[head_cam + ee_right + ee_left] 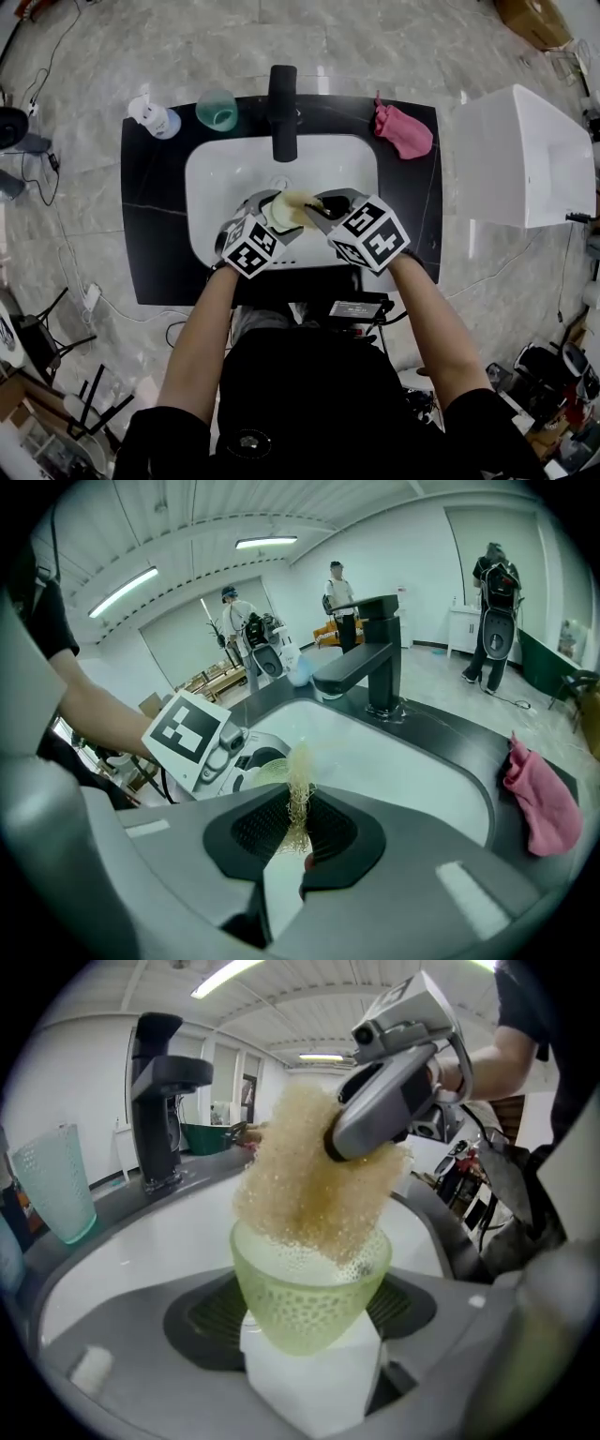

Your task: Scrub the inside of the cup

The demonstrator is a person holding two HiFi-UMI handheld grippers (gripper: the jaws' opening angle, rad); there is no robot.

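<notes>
Cup (pixel 309 1288) clamped in left hand-held gripper (pixel 265 214), sponge (pixel 314 1176) inside.

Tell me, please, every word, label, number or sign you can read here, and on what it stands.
No readable text.
Cubes on left gripper and right gripper: black square patterns only.
Pale green dimpled cup, yellow mesh sponge: no print.
Small white bottle: too small to read.

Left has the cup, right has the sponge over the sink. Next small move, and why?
Probably lower the sponge deeper into the cup. The right hand-held gripper pinches it with only its lower edge past the rim; most sits above. The left hand-held gripper grips the cup, mouth facing the sponge.
</notes>
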